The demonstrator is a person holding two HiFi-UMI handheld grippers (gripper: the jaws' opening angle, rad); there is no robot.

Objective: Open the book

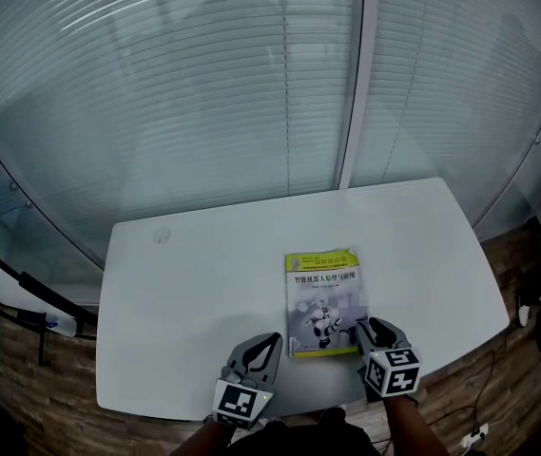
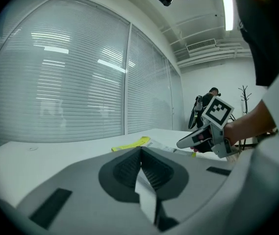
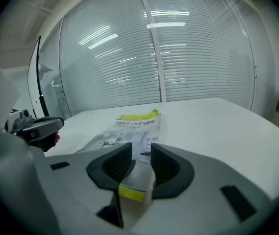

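A book (image 1: 325,297) with a yellow-green top band and a robot picture lies closed and flat on the white table (image 1: 184,293), right of centre. My right gripper (image 1: 366,328) sits at the book's near right corner. In the right gripper view its jaws (image 3: 140,153) stand apart, with the book (image 3: 129,129) corner lying in the gap and no pad pressing on it. My left gripper (image 1: 268,340) hovers just left of the book's near edge. Its jaws (image 2: 140,153) meet at the tips with nothing between them. The book (image 2: 132,143) shows beyond them.
A glass wall with blinds (image 1: 251,93) curves behind the table. The table's near edge runs just under both grippers. A dark stand (image 1: 32,302) stands off the left end, and the wood floor (image 1: 508,283) lies to the right. A coat rack (image 2: 243,97) shows far off.
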